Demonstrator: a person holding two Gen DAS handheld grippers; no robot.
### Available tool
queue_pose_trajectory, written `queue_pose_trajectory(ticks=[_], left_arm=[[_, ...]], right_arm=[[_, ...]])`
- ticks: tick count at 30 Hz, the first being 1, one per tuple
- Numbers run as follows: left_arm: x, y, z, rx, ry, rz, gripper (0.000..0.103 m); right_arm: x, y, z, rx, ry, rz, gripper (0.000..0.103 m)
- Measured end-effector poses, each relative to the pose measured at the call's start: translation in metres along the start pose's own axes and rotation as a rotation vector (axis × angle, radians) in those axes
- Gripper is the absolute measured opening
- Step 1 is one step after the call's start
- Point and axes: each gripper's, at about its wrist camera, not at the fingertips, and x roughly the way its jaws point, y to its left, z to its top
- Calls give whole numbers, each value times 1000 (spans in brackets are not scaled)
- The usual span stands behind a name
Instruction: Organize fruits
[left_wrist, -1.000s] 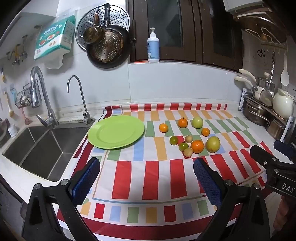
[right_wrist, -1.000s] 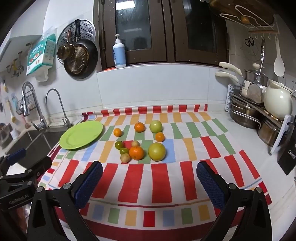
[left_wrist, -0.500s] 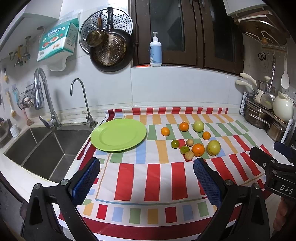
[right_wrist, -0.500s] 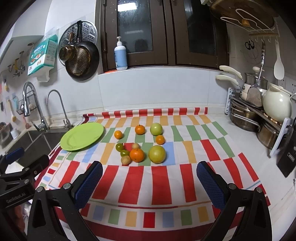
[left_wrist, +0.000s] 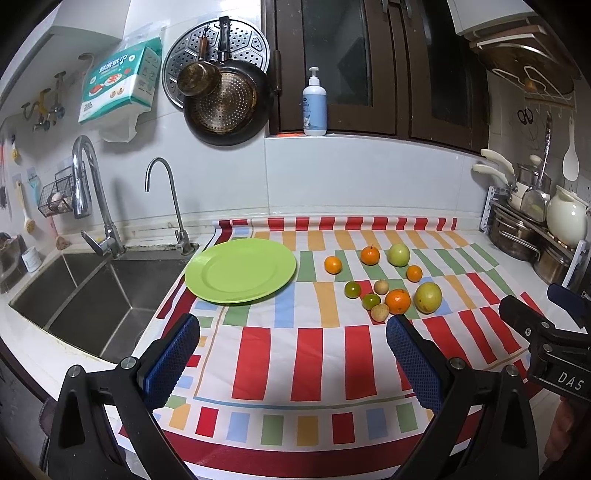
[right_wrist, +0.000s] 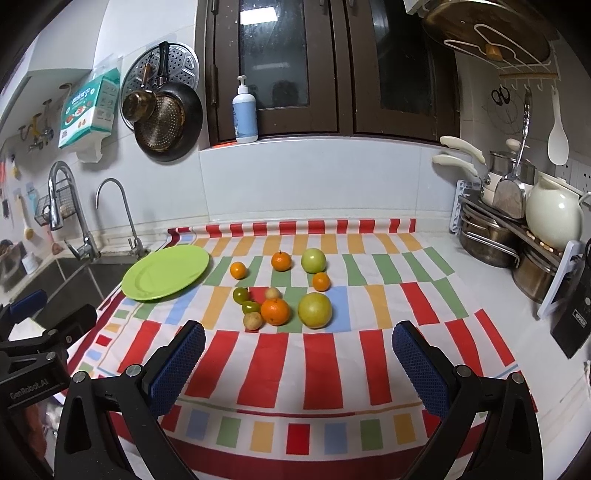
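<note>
Holding both tools over the near edge of the striped cloth (left_wrist: 306, 363), I am keeping my left gripper (left_wrist: 293, 356) with its blue-padded fingers (left_wrist: 171, 360) spread wide and nothing between them, and my right gripper (right_wrist: 299, 363) is sitting the same way, pads (right_wrist: 419, 367) far apart and gripping nothing. Beyond the fingertips the fruits are lying loose on the cloth in a small cluster. Nearest to me a pale brownish fruit (right_wrist: 253, 320) is sitting just beside a big orange (right_wrist: 275, 311), and a large yellow-green fruit (right_wrist: 315, 310) is resting just to the right of that orange. Two small green fruits (right_wrist: 241, 294) are lying left of the orange, and another small tan fruit (right_wrist: 273, 293) is sitting just behind it. Farther back a small orange (right_wrist: 321, 281) is resting alone, and beyond it a row is forming: a small orange at the left (right_wrist: 238, 270), a stemmed orange (right_wrist: 281, 261) in the middle and a green apple (right_wrist: 313, 260) at the right. The green plate (left_wrist: 240, 270) is lying bare on the cloth's far left corner, apart from all the fruit, beside the sink (left_wrist: 88, 291). Behind everything a pump bottle (left_wrist: 314, 103) is standing on the window ledge, and a pot rack (right_wrist: 517, 236) is standing at the far right.
</note>
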Motion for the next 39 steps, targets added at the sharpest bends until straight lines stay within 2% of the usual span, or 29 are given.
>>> queue_pose_trajectory(ticks=[39], left_arm=[[0, -8, 0, 36, -18, -12, 103]], right_arm=[[0, 0, 1, 3, -2, 1, 102]])
